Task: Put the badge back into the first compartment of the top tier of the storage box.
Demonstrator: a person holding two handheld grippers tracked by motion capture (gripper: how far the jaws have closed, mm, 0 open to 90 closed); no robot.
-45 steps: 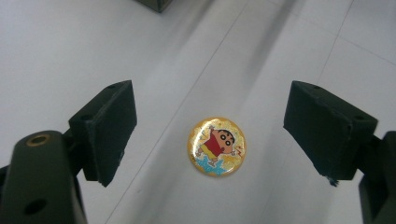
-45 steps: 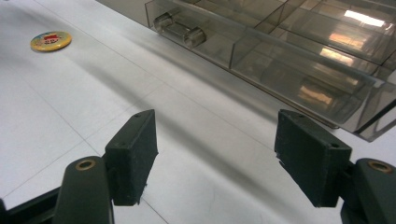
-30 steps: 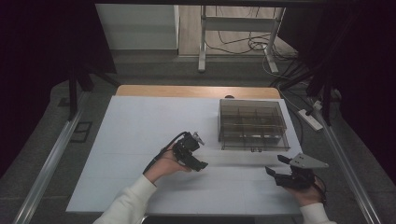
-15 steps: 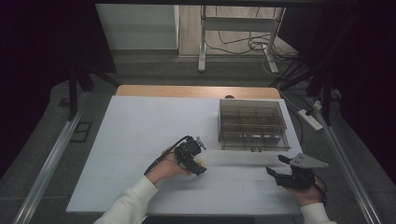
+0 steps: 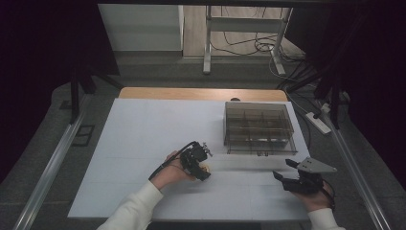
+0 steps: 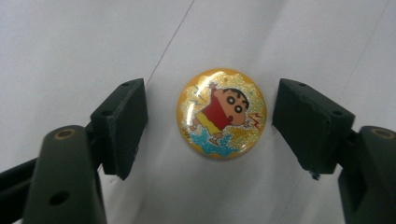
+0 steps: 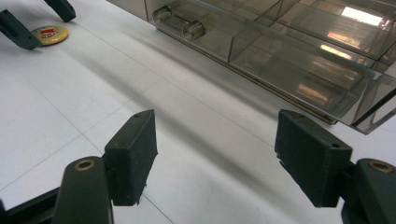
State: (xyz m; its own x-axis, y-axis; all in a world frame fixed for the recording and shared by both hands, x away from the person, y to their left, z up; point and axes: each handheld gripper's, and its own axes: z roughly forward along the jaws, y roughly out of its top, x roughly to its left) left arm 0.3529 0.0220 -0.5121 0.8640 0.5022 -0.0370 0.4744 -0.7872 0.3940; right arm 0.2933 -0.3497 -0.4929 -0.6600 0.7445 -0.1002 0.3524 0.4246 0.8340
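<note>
A round yellow badge (image 6: 222,113) with a cartoon boy in a red shirt lies flat on the white table top (image 5: 143,134). My left gripper (image 6: 215,123) points down over it with one pad on each side. Its jaws have just been closing, and a gap still shows between each pad and the badge's rim. In the high view the left gripper (image 5: 203,170) sits at the table's middle front, covering most of the badge (image 5: 207,167). My right gripper (image 5: 283,171) rests at the front right, open and empty, its pads (image 7: 133,156) wide apart.
A clear plastic organiser box (image 5: 258,129) with several compartments stands at the back right. Its drawer front and handle (image 7: 180,21) lie just ahead of the right gripper. Black cables trail from both grippers. Bare wood shows along the table's far edge (image 5: 201,93).
The left hand has slid a little toward the front and right, down over the badge, and its jaws stand narrower. The right hand has not moved.
</note>
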